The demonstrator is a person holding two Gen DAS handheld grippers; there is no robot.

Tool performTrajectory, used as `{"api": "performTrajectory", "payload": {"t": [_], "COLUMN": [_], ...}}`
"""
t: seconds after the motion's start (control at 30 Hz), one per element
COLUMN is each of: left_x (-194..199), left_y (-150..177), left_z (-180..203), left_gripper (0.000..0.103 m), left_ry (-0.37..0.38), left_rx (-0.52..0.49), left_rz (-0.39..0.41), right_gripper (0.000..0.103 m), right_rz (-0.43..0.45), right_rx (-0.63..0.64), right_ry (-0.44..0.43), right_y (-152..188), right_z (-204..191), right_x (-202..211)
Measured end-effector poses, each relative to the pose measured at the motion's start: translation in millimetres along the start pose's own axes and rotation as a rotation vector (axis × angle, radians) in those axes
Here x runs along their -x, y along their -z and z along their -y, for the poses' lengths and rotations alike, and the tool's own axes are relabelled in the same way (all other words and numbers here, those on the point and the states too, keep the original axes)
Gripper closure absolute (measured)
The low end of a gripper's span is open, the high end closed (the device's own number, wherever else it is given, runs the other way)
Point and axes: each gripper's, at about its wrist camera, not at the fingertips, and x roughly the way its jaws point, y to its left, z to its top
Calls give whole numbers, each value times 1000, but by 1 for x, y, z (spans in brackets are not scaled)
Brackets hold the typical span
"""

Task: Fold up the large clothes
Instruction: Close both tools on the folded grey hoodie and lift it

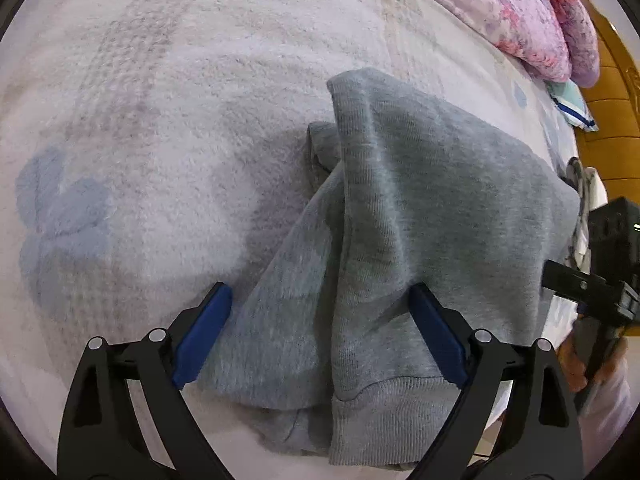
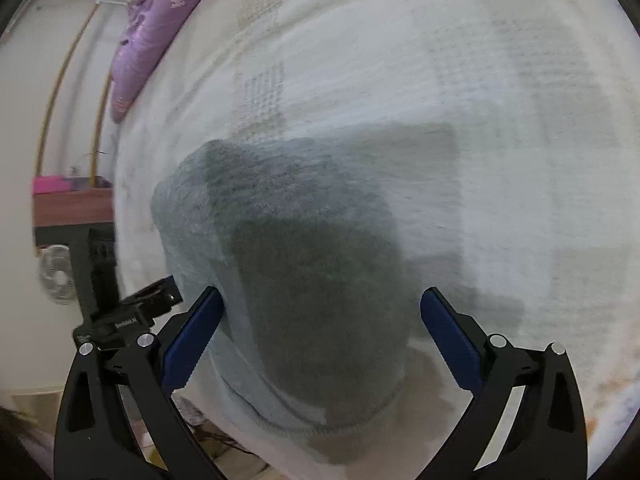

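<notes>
- The sweatshirt (image 1: pixel 420 216) lies part-folded on the blanket (image 1: pixel 160 100), near the bed's front edge, its long axis running away from both grippers, ribbed hem nearest.
- The left gripper (image 1: pixel 322 312) hangs over that hem, jaws spread wide, empty.
- The right gripper (image 2: pixel 320 316), equally wide and empty, straddles it.
- Both hands seem equally near; pillows (image 1: pixel 520 20) lie well apart.

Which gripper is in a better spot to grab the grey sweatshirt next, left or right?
Probably the left. The open left gripper straddles the grey knitted sweatshirt just above its ribbed hem, in sharp view. The open right gripper also frames the sweatshirt, but its picture is blurred.
</notes>
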Motion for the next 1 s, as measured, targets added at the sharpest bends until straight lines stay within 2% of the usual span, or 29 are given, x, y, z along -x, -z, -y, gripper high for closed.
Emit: {"api": "performTrajectory", "payload": {"t": [0.17, 0.27, 0.3, 0.4, 0.47, 0.53, 0.57, 0.6, 0.67, 0.7, 0.77, 0.87, 0.93, 1.0], "left_x": [6, -1, -5, -19, -25, -29, -30, -32, -23, -16, -11, 12, 28, 40], "left_y": [11, 16, 21, 29, 31, 28, 27, 25, 21, 23, 25, 27, 27, 31], "left_z": [-14, -10, -10, -16, -26, -31, -32, -30, -18, -16, -11, 11, 26, 34], "left_gripper": [12, 11, 11, 10, 6, 6, 7, 10, 40, 47, 57, 68, 69, 69], "left_ry": [79, 202, 292, 487, 556, 588, 578, 529, 369, 344, 315, 217, 155, 136], "left_rx": [-8, -70, -72, 4, 70, 139, 165, 191, 163, 151, 147, 97, 49, 55], "left_rz": [-16, -69, -93, -116, -92, -63, -52, -46, -28, 9, 17, 42, 54, 52], "right_gripper": [6, 6, 6, 6, 6, 6, 6, 6, 8, 15, 22, 34, 38, 40], "right_rz": [4, 10, -4, -77, -107, -78, -48, -9, 13, 32, 59, 68, 60, 57], "right_rx": [-55, -23, -19, 19, 60, 88, 81, 52, 35, 40, 29, 23, 35, 52], "right_ry": [-132, -194, -204, -218, -185, -172, -155, -112, 32, 73, 85, 65, 42, 43], "right_y": [0, -2, -5, -5, 5, 11, 11, 10, 10, 12, 15, 16, 17, 19], "right_z": [16, 22, 22, 12, 1, -1, 1, -1, -20, -24, -27, -32, -43, -54], "right_x": [-16, -19, -20, -29, -31, -31, -36, -40, -42, -40, -33, -21, -9, 4]}}
